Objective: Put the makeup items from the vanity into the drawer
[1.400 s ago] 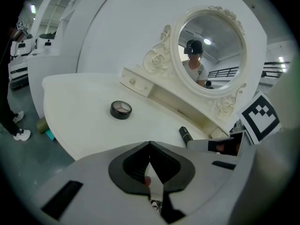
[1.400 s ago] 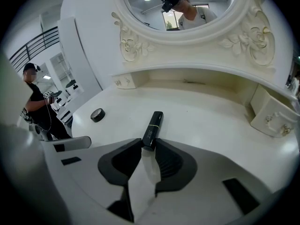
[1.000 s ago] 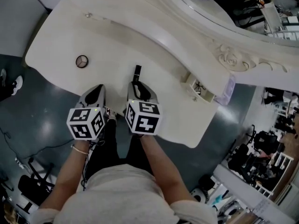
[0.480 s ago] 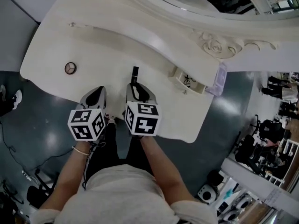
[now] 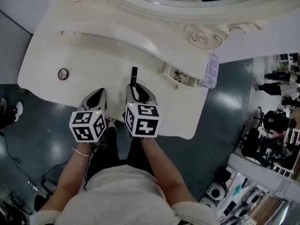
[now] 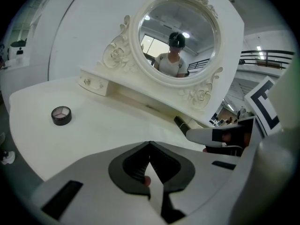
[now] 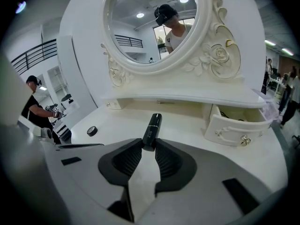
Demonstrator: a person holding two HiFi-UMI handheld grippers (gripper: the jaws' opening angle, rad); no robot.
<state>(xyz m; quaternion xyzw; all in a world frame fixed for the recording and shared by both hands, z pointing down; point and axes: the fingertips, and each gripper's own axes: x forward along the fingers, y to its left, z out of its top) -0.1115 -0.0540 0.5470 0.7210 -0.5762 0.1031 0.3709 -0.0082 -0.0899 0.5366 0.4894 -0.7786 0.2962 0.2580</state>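
Note:
A slim black makeup tube (image 7: 152, 128) sticks out forward from my right gripper (image 7: 148, 146), whose jaws are shut on its near end; in the head view the tube (image 5: 134, 74) points away over the white vanity top (image 5: 98, 55). The small white drawer (image 7: 236, 125) under the mirror shelf stands pulled out to the right of the tube, with something dark inside (image 5: 176, 74). A round black compact (image 5: 63, 74) lies far left on the top. My left gripper (image 5: 99, 93) hovers beside the right one at the front edge, shut with nothing in it (image 6: 150, 146).
An oval mirror (image 7: 150, 22) in a carved white frame rises behind the shelf. The vanity's front edge (image 5: 154, 130) curves just under the grippers, with grey floor (image 5: 33, 121) below. People and equipment are off at the right (image 5: 274, 121).
The head view has swung, so the vanity sits higher and further left in it. Both grippers keep their places and the right one still holds the tube.

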